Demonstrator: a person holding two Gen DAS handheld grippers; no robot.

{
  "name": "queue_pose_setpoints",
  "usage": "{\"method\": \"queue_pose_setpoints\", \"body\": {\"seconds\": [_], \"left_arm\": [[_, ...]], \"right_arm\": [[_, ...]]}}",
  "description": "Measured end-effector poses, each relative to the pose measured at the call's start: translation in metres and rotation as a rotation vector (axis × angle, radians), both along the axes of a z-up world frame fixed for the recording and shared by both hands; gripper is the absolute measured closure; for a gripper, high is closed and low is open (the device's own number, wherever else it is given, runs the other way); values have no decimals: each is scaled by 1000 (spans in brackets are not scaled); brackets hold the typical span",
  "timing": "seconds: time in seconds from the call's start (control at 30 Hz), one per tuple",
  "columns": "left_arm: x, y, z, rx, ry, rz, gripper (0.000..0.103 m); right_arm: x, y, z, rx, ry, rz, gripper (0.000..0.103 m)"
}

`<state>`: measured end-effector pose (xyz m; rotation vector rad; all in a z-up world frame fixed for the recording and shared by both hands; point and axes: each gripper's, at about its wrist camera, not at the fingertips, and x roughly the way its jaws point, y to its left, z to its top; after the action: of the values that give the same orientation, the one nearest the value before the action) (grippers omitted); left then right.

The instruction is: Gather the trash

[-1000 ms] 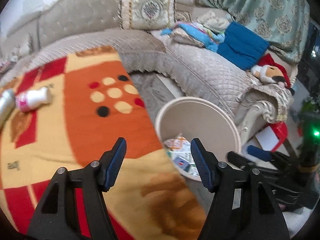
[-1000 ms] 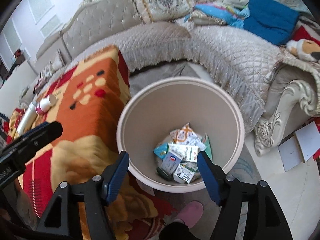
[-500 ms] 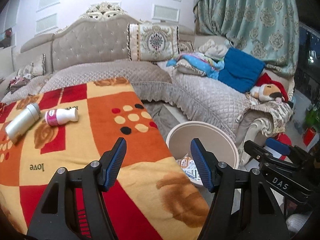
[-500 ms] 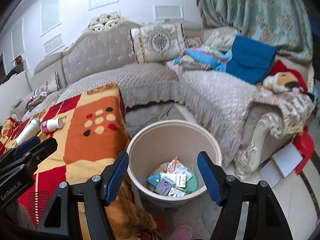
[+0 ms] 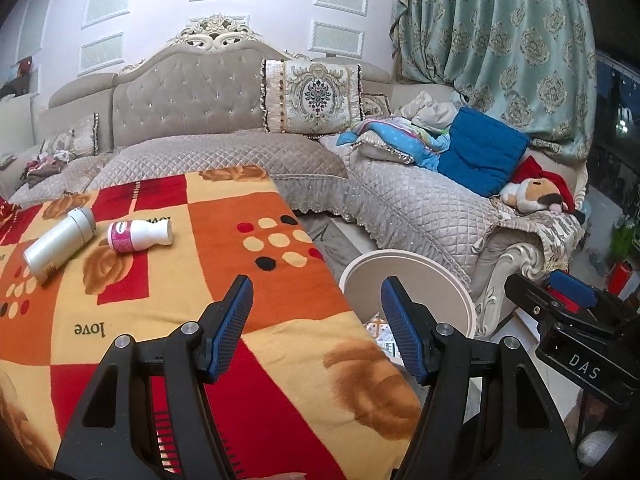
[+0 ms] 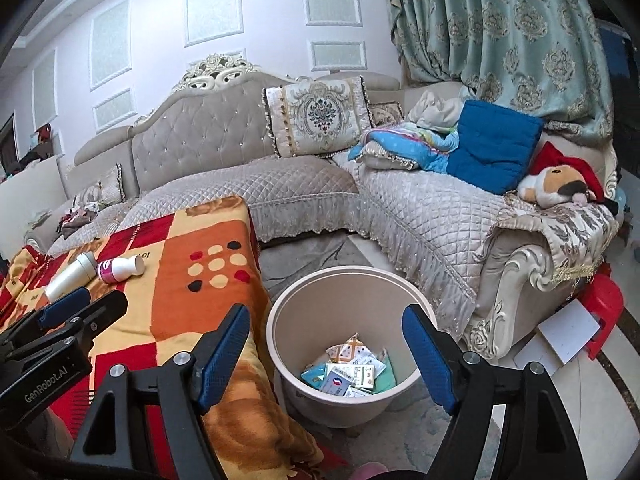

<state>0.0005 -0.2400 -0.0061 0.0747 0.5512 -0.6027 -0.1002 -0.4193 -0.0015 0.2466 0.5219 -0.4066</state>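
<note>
Both my tools, left tool [image 5: 316, 324] and right tool [image 6: 324, 356], gape empty, the right's jaws just widening. Beyond the bin [image 6: 280, 320], on the blanketed tabletop [image 5: 224, 248], lies the pink-capped bottle [image 5: 140, 236]: probably light, stiff, slippery; I'd grip across its body.

Left gripper [image 5: 316, 320], right gripper [image 6: 324, 344]: black frames, ribbed blue jaws, silver screws; white "GenRobot.AI", "DAS" lettering.

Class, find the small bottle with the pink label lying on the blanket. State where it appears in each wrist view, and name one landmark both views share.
Left wrist view: pink-label bottle lies left of centre, beside the white flask.
Right wrist view: pink-label bottle lies at far left, above the left gripper.
Shared landmark: the beige bin beside the blanket.
</note>
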Motion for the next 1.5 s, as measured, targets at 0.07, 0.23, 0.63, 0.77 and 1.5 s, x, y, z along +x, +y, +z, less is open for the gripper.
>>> {"method": "queue_pose_setpoints", "body": {"seconds": [0.07, 0.23, 0.63, 0.77, 1.5], "left_arm": [[-1, 2, 1, -2, -9, 2, 37], [-3, 4, 2, -9, -25, 8, 37], [-1, 7, 2, -14, -15, 10, 37], [-1, 6, 1, -8, -15, 9, 37], [-1, 6, -2, -6, -17, 10, 37]], "right_arm": [[0, 3, 0, -15, 1, -4, 24], [-3, 5, 1, -21, -5, -10, 22], [-2, 9, 4, -39, -14, -11, 20], [-1, 10, 3, -37, -16, -7, 18], [-1, 14, 3, -35, -11, 0, 17]]}}
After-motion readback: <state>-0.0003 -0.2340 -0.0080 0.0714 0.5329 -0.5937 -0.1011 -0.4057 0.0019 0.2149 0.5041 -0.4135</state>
